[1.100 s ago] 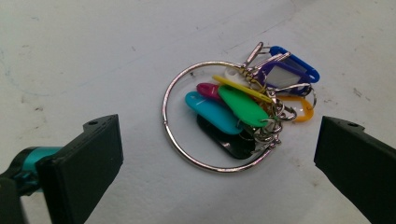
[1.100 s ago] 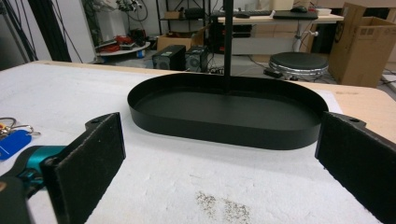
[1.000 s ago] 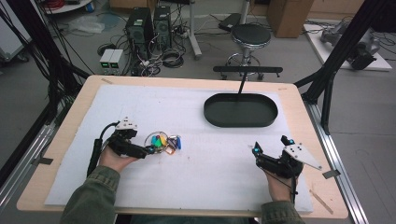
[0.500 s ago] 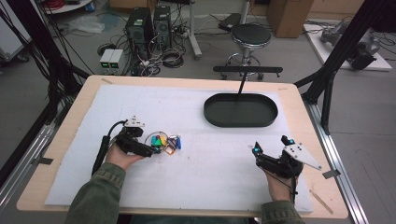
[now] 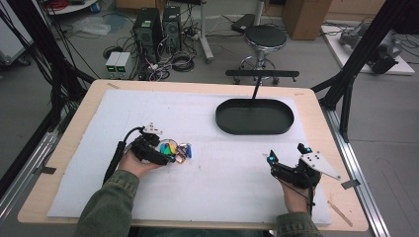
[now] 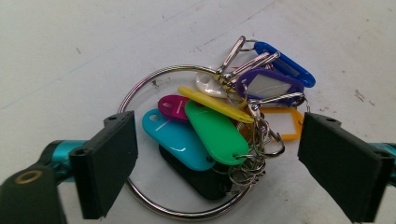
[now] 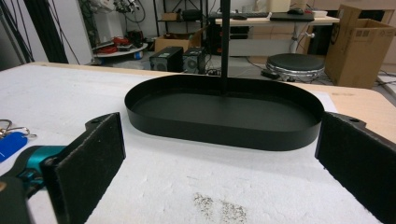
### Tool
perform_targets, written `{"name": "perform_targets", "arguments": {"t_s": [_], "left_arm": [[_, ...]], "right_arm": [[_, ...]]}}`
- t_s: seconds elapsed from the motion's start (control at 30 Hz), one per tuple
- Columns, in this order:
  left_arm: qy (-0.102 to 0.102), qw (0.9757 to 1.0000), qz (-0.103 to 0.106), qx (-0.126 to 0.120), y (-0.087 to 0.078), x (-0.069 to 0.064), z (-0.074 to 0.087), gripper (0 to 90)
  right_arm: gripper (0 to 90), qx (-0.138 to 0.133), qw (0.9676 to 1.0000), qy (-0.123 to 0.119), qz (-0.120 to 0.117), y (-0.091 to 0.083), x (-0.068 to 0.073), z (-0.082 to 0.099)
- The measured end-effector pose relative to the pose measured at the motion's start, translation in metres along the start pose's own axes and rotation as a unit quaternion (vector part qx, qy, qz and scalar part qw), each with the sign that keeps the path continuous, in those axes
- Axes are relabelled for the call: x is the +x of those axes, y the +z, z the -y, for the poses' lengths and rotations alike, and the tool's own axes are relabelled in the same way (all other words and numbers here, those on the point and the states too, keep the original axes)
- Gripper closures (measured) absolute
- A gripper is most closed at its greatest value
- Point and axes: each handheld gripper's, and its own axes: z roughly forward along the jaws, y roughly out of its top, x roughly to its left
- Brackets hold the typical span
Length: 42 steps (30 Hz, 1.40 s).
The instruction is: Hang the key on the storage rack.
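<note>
Key ring [image 6: 140, 88]: polished steel wire, bright and mirror-smooth; the small split rings [image 6: 254, 161] and clips on it look like the same shiny metal. Tags [image 6: 215, 133]: moulded plastic, glossy, catching highlights; the blue tag [image 6: 285, 65] and the purple one carry a pale paper-like insert under a clear window. My left gripper [image 6: 219, 165]: jaws faced with matt black pads, finely grained, on teal anodised-looking metal arms; my right gripper [image 7: 219, 163]: pads coarser, foam-like, dull. Tray [image 7: 224, 133]: thin black wall, satin sheen, smooth floor. Mat [image 5: 207, 113]: white, matt, slightly pebbled, scuffed with grey specks; table [image 5: 316, 98] edge: pale wood, unvarnished look. My sleeve [image 5: 106, 207]: olive woven cloth.
</note>
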Motion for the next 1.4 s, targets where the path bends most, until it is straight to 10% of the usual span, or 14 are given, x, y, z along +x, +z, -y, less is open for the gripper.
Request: {"name": "perform_targets", "arguments": {"t_s": [0.33, 0.57, 0.8, 1.2, 1.4], "left_arm": [[-0.009, 0.9999, 0.001, 0.011, 0.006, -0.002, 0.001, 32.5], [-0.015, 0.9996, 0.025, 0.0, 0.003, -0.001, 0.0, 71.3], [-0.024, 0.9982, 0.055, -0.01, 0.0, 0.005, 0.001, 80.0], [0.031, 0.9991, 0.027, -0.001, -0.004, -0.004, -0.003, 82.2], [0.024, 0.9991, 0.032, -0.014, -0.009, -0.004, -0.007, 82.2]], "right_arm": [[0.5, 0.001, 1.0, 0.001, 0.0, 0.0, 0.0, 0.0], [0.5, 0.004, 1.0, 0.003, 0.0, 0.0, 0.0, 0.0], [0.5, 0.003, 1.0, 0.002, 0.0, 0.0, 0.0, 0.0], [0.5, 0.003, 1.0, 0.0, -0.001, 0.0, 0.001, 0.0], [0.5, 0.002, 1.0, 0.0, -0.001, 0.0, 0.0, 0.0]]}}
